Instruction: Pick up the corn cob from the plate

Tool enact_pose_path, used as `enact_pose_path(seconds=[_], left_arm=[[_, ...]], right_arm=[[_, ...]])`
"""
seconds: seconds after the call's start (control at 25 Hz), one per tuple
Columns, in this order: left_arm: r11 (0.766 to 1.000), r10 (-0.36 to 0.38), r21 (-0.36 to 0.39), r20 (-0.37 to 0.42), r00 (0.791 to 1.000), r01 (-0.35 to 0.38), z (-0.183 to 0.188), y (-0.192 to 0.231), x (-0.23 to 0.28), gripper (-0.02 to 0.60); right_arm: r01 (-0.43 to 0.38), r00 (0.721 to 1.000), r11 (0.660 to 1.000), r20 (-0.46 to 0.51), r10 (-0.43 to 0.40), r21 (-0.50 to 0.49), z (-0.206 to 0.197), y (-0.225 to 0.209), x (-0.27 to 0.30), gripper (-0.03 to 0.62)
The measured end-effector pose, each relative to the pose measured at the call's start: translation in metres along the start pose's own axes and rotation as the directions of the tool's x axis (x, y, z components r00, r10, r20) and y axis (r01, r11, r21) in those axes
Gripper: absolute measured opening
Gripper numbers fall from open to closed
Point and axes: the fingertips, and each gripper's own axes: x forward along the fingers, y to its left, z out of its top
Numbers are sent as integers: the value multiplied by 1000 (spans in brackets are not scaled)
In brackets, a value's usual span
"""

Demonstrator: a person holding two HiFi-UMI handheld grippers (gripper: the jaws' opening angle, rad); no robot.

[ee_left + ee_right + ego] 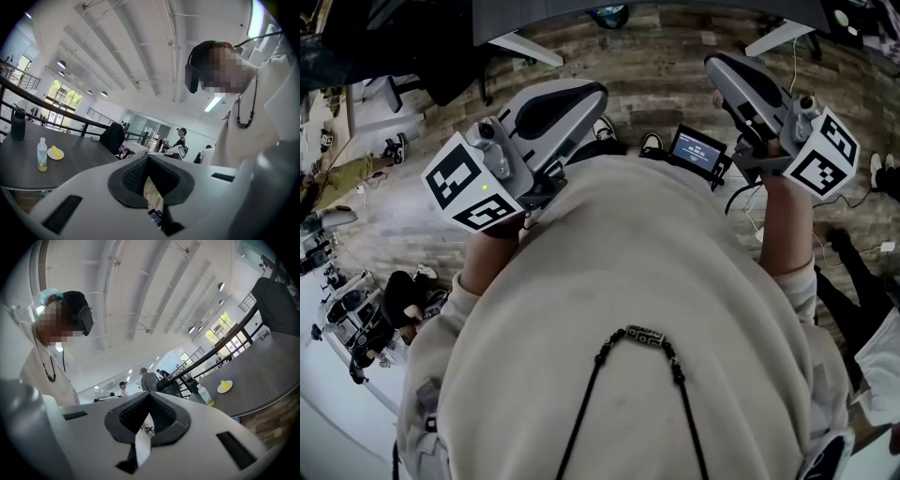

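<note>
both grippers are held level, close against the chest of a person in a pale sweater (647,281), above a wooden floor (656,56). in the head view the left gripper (598,92) is seen at the left and the right gripper (714,64) at the right, each with its marker cube (469,187) toward the body. a small lit screen (697,148) is seen between them.

in the left gripper view the jaws of the left gripper (149,157) are closed, pad against pad at the tips, and nothing is held. in the right gripper view the jaws of the right gripper (150,393) are likewise closed on nothing.

the cob (56,151), yellow, lies on a white plate (50,157) on a dark table (84,161), well apart from both grippers. a clear bottle (42,154) stands upright just beside the plate, and a dark flask (18,124) stands farther back by the railing. in the right gripper view the same cob (226,385), plate (220,390) and bottle (205,395) are seen far off on the table (262,380). other people are seen standing in the hall beyond.
</note>
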Motion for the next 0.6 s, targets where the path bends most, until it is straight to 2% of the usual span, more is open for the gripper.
enact_pose_path(seconds=[0.36,0.6], left_arm=[[997,-82,12,22,996,82,5,10,12,3],[982,-186,52,30,982,184,16,19,23,3]], right_arm=[[69,998,996,12,-69,-48,2,-5,-1,15],[168,984,981,70,-162,-96,17,-2,-9,15]])
